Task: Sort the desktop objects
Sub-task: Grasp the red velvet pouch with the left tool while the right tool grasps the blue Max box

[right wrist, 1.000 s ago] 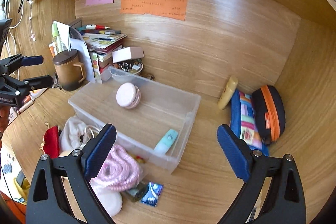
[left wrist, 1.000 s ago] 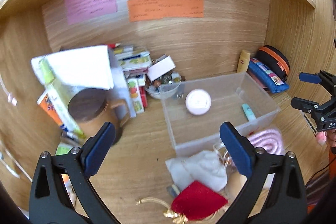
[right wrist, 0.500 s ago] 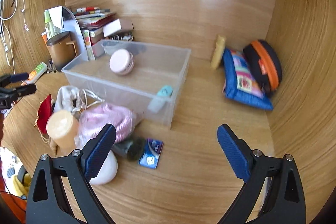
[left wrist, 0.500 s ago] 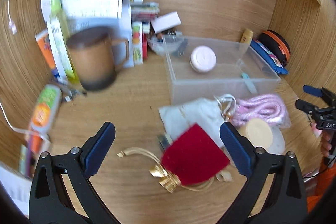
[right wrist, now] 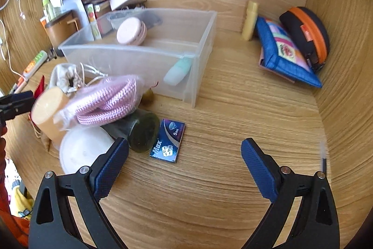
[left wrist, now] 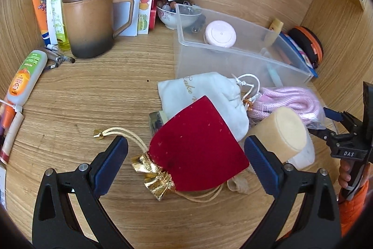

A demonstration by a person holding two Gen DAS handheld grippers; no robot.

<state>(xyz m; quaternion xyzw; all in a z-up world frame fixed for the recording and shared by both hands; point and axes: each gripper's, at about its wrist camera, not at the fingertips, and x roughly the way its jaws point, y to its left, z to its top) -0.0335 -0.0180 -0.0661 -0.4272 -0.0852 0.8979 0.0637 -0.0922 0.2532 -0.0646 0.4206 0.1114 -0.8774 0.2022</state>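
Left hand-held gripper (left wrist: pixel 185 163) wide open, straddling red pouch (left wrist: pixel 198 151) on worktop (left wrist: pixel 93 95) near clear bin (left wrist: pixel 233 55). Step: pickup approach. Next: lower, close, lift to bin. Right hand-held gripper (right wrist: pixel 184 161) open, empty.

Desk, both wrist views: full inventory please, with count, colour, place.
clear bin: 1, translucent, mid desk
round case: 1, pink, in bin
tube: 1, mint, in bin
red pouch: 1, red with gold trim, between left fingers
white pouch: 1, white, behind red pouch
rope: 1, pink, bagged, before bin
foam cylinder: 1, tan, beside rope
dark jar: 1, dark green, lying on side
blue packet: 1, blue, flat on desk
mug: 1, brown, lidded, back left
zip cases: 2, blue; black-orange, back right
left gripper: open
right gripper: open
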